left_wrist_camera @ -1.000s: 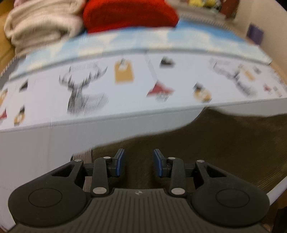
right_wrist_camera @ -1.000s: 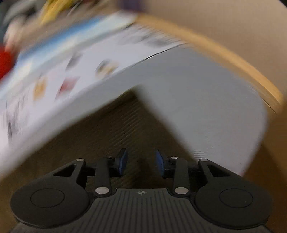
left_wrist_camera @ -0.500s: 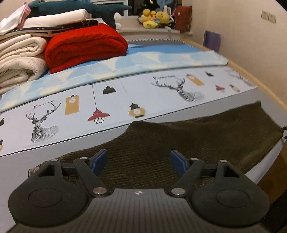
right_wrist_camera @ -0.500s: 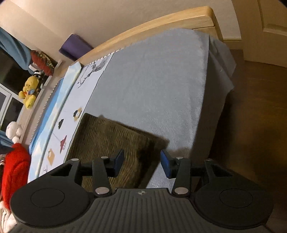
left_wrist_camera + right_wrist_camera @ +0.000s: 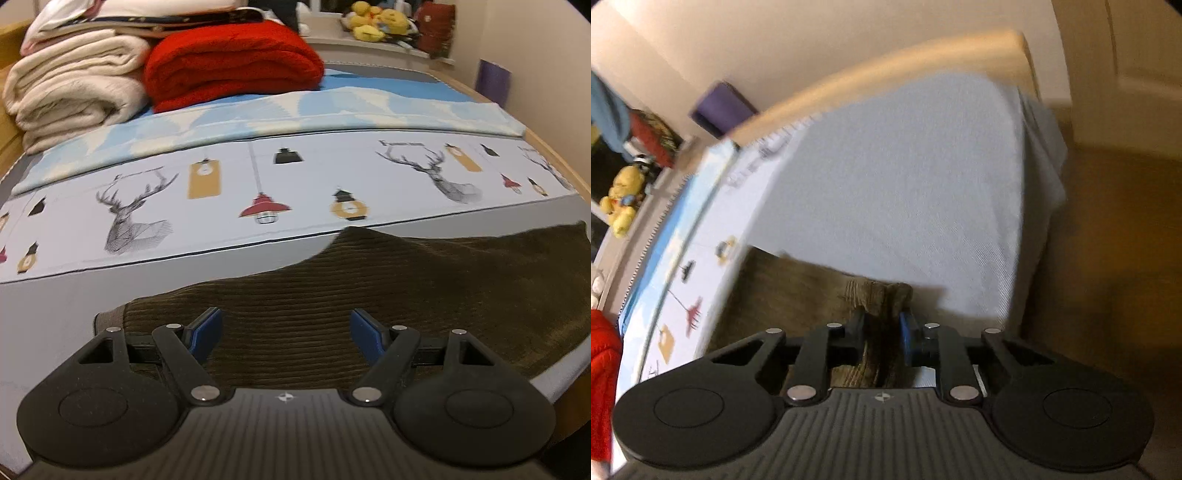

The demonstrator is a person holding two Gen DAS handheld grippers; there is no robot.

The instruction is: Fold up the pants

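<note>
Dark olive corduroy pants [image 5: 388, 291] lie flat across the near part of the bed. My left gripper [image 5: 286, 328] is wide open just above the pants near their left end, with blue pads on both fingers. In the right wrist view my right gripper [image 5: 882, 328] is shut on a bunched corner of the pants [image 5: 875, 295] at their right end, close to the bed's edge. The rest of the pants [image 5: 783, 291] spread away to the left.
The bed has a grey sheet [image 5: 905, 192] and a deer-and-lantern printed cover [image 5: 258, 195]. A red blanket [image 5: 229, 62] and cream blankets [image 5: 74, 88] are stacked at the back. Plush toys [image 5: 373, 26] sit on a shelf. A wooden bed frame [image 5: 886, 66] and floor [image 5: 1108, 258] lie to the right.
My left gripper has opened wide and stays over the left end of the pants. My right gripper has closed on the right corner of the pants and bunched the fabric.
</note>
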